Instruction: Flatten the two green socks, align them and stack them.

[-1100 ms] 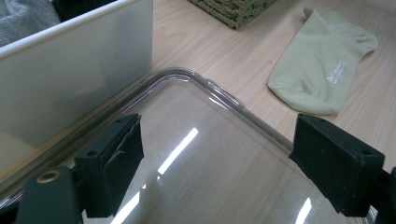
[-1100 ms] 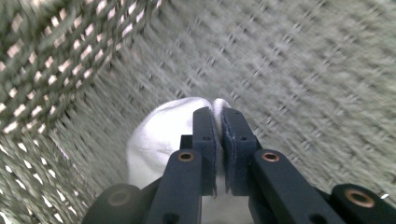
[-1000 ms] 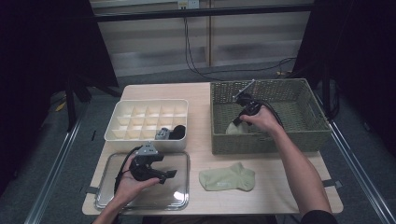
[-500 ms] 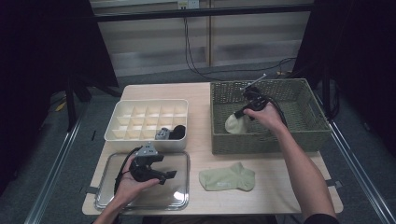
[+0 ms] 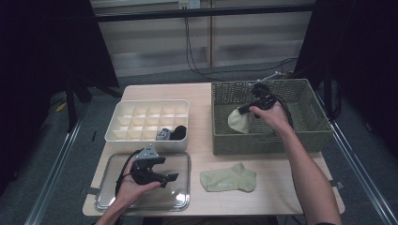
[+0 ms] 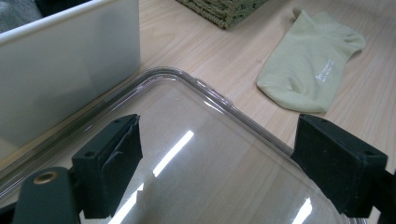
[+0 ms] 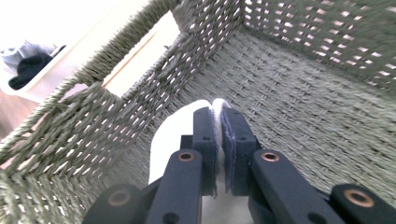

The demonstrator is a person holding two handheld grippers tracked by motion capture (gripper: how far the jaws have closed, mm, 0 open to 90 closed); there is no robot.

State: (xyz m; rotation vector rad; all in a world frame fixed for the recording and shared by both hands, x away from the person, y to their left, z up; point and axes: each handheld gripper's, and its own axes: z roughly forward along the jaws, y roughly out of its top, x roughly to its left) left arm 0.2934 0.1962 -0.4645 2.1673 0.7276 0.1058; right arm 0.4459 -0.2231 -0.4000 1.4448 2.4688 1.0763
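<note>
Two hand-held grippers. At upper right, the right gripper [image 5: 248,110] pinches a pale sock [image 5: 238,121] tight, inside the wicker basket [image 5: 313,136]. At lower left, the left gripper [image 5: 170,178] has jaws spread wide above a clear lid [image 5: 182,200], holding nothing.

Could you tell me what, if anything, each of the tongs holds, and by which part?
Right tongs pinch the pale sock by its edge; left tongs hold nothing.

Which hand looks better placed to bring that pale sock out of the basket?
The right. Its tool is shut on the pale sock inside the wicker basket. The left tool rests open over the clear lid, far from the basket.
</note>
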